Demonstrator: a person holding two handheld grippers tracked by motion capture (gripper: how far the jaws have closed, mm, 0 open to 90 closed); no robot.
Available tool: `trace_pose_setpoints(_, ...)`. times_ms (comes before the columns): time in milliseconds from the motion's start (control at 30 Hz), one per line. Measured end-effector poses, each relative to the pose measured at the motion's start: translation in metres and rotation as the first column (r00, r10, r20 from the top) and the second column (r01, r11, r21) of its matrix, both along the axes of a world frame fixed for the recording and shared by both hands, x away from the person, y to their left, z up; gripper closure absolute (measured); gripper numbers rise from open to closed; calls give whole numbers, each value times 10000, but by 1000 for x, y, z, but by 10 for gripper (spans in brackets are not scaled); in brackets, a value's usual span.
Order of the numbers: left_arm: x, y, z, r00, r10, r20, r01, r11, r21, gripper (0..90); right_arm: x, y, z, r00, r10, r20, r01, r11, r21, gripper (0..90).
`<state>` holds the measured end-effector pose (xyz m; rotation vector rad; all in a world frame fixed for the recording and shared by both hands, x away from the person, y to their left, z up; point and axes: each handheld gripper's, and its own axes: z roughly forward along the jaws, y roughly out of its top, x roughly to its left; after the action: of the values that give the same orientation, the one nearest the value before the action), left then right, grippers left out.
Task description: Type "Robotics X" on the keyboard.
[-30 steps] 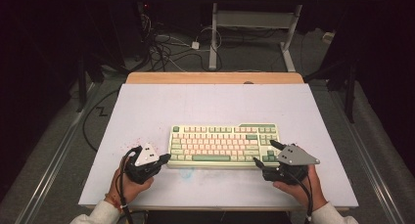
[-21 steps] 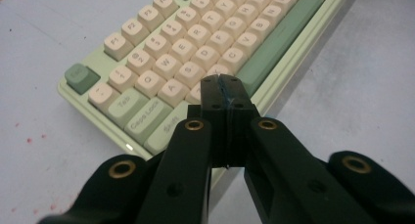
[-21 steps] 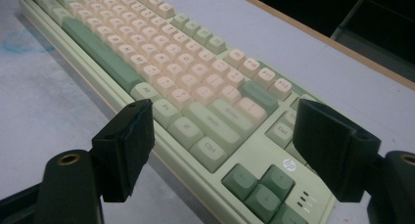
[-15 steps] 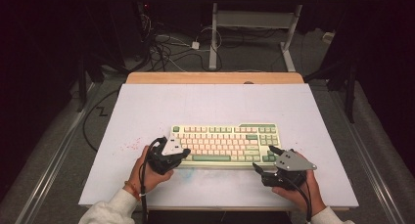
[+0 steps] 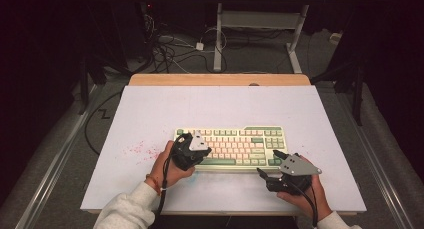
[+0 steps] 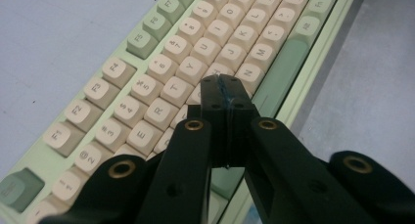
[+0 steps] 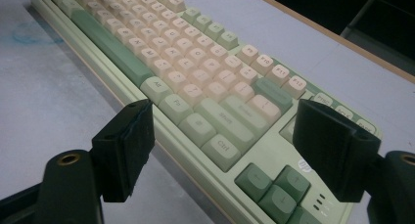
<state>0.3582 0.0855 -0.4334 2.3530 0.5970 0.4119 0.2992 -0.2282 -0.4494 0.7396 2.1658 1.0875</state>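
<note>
A cream and green keyboard (image 5: 240,146) lies on the white table top (image 5: 215,109), a little right of centre. My left gripper (image 5: 202,150) hovers over the keyboard's left half. In the left gripper view its jaws are shut tip to tip (image 6: 226,89) above the letter keys (image 6: 161,106), holding nothing. My right gripper (image 5: 267,164) sits just off the keyboard's near right corner. In the right gripper view its two pads (image 7: 125,148) stand wide apart, open, with the keyboard's right end (image 7: 220,131) between and beyond them.
Faint red specks (image 5: 137,150) mark the table left of the keyboard. A wooden strip (image 5: 220,79) runs along the far edge. Cables (image 5: 170,46) and desk legs (image 5: 218,36) stand on the floor behind. The person's sleeves (image 5: 130,206) come in from the near edge.
My left gripper has moved right, from the bare table beside the keyboard to over its left keys. The right gripper has stayed near the right corner.
</note>
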Motion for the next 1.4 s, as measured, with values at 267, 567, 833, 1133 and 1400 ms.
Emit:
trace_pose_setpoints(267,8,-16,-4,9997,-164,-182,169,9995,277,873,0,0,0,10000,22,-11,-22,10000,-29,240)
trace_pose_setpoints(567,13,-25,-11,9986,-247,-458,265,9988,406,868,1,0,-2,9999,47,-89,-47,10000,-53,240)
trace_pose_setpoints(833,16,-28,-14,9984,-247,-509,273,9984,499,857,1,1,-2,9999,99,-89,-100,9999,-81,240)
trace_pose_setpoints(1133,14,-29,-14,9991,-275,-314,295,9973,666,863,1,1,-2,9999,103,-111,-105,9998,-150,241)
trace_pose_setpoints(1400,12,-23,-7,9998,-195,-75,198,9989,427,839,1,0,-1,9999,77,-126,-78,9999,-104,242)
